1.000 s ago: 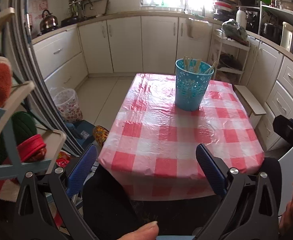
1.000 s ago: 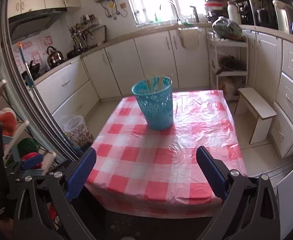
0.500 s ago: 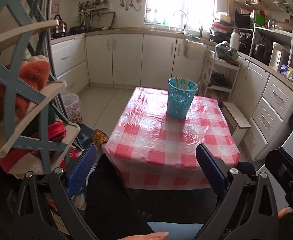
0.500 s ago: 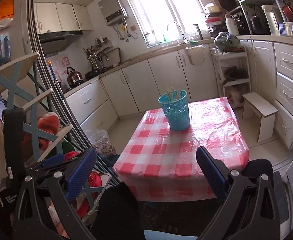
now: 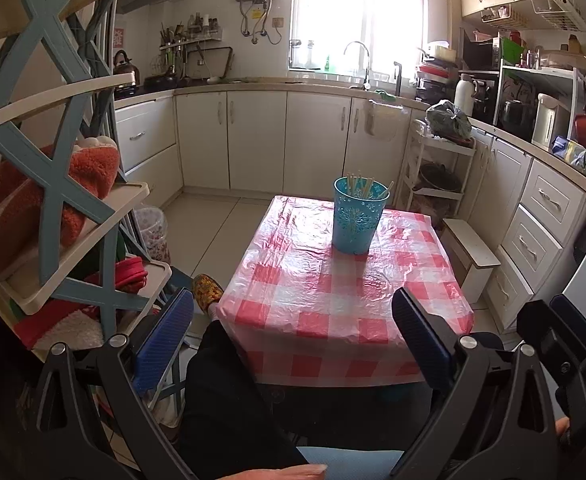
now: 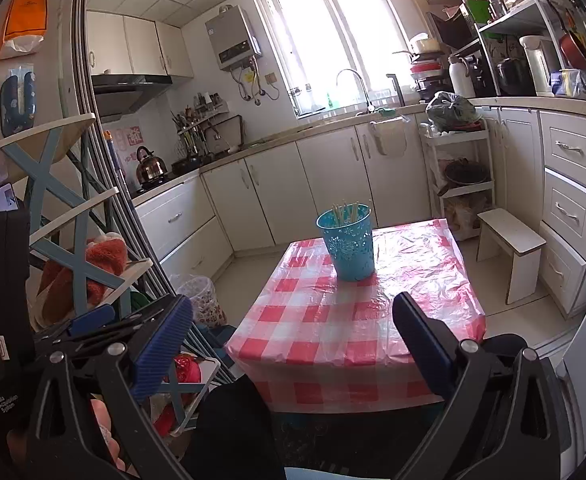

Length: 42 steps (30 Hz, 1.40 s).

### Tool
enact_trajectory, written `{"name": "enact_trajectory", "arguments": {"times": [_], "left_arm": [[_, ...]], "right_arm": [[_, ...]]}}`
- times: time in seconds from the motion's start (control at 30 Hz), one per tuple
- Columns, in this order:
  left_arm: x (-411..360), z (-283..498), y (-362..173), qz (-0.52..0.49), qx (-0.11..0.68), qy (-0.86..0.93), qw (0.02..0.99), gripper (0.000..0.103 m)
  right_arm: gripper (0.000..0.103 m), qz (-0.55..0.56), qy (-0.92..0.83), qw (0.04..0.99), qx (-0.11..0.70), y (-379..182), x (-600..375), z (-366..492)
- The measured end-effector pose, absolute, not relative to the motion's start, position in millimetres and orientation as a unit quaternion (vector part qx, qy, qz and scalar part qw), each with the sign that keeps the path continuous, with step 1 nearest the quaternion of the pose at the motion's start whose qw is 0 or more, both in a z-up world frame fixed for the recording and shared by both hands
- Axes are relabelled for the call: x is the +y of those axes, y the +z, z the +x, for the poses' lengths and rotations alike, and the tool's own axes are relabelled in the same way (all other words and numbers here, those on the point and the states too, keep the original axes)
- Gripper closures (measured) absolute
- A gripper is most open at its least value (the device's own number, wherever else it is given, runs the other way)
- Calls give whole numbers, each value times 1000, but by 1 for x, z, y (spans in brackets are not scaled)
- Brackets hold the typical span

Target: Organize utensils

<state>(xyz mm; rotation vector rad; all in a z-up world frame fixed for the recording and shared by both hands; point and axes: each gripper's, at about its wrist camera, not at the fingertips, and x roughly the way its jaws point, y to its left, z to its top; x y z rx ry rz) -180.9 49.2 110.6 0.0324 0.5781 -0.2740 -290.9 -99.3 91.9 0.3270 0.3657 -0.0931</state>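
While both tools are held back from the table, nothing is gripped by either. The left gripper is seen with its blue pads spread wide and only air between them; the right gripper is likewise spread wide and empty. Both are held low, near the person's lap, short of the near table edge.

Beyond the fingers, a table covered in a red-and-white checked plastic cloth is seen. A blue perforated cup stands upright toward the far end of it, well apart from both grippers. Pale sticks, judged to be chopsticks, stand bunched inside the cup, with one leaning out over the right rim. No other utensil is seen on the cloth.

From this layout the task is judged to be at or near completion, or paused between steps; which cannot be told. Should a further step be required, the following is advised. The cup is light and openwork, so it is likely to tip or slide on the slick cloth if knocked; it is best steadied at the rim with one gripper while the other works. Any stick is best pinched near its upper end and lifted straight up. The leaning stick is best seated first.

A shelf rack stands close on the left and is to be cleared during any reach.
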Motion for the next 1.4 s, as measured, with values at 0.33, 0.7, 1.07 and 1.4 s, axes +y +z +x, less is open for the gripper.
{"name": "enact_trajectory", "arguments": {"times": [0.33,0.7,1.07,1.4], "left_arm": [[50,-191,115,12,276,-135,952,8],[49,-193,114,14,280,-135,951,8],[49,-195,114,16,279,-133,951,8],[48,-196,114,19,277,-131,952,8]], "right_arm": [[7,158,-43,971,175,94,-98,-298],[7,162,-45,970,176,94,-99,-301],[7,163,-46,969,178,92,-98,-303],[7,164,-46,969,178,92,-98,-303]]}}
